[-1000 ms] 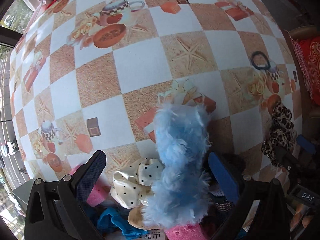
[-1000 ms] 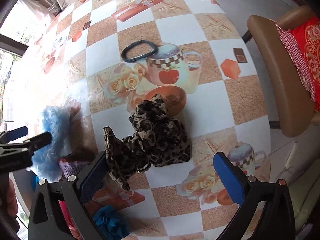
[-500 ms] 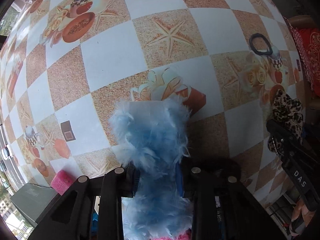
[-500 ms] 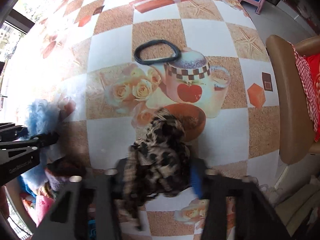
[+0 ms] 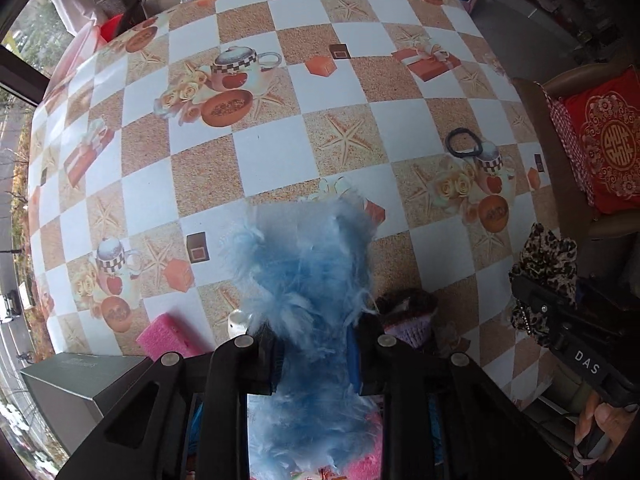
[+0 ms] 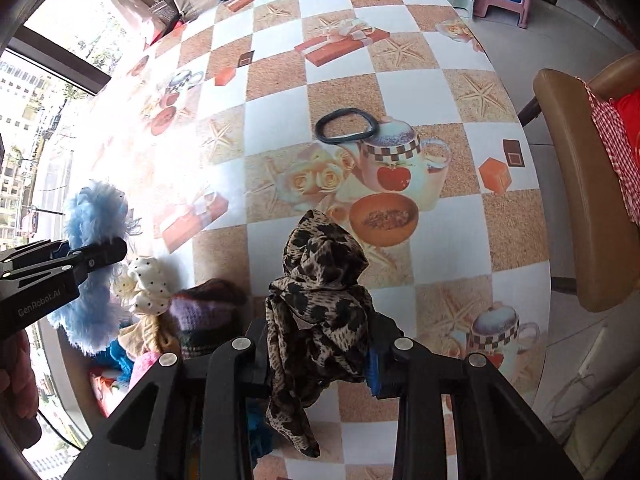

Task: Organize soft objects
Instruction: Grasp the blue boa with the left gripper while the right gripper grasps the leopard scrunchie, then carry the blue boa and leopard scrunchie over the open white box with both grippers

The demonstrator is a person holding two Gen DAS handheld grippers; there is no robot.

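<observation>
A: Surface? Table (image 5: 280, 152) w/ checkered cloth, printed starfish, teapots, gift boxes. Window on the left, brown chair (image 6: 576, 184) w/ red cushion on the right.

B: Soft stuff?

A: Fluffy blue piece (image 5: 304, 280) clamped in the left gripper (image 5: 314, 360), fingers pressed tight on it, fluff sticking out above & below. Leopard-print fabric (image 6: 320, 304) pinched in the right gripper (image 6: 320, 360), fingers together on it, a tail of it hanging below.

B: The rest?

A: Pile at the near table edge, between the two grippers: white polka-dot bow (image 6: 150, 288), purple knit item (image 6: 204, 312), pink sponge (image 5: 168, 336), more blue & pink bits, partly hidden. Black hair band (image 6: 346, 126) lies flat farther out, well apart, touching nothing. Grey box (image 5: 68, 392) near left corner, just beside the sponge.
</observation>
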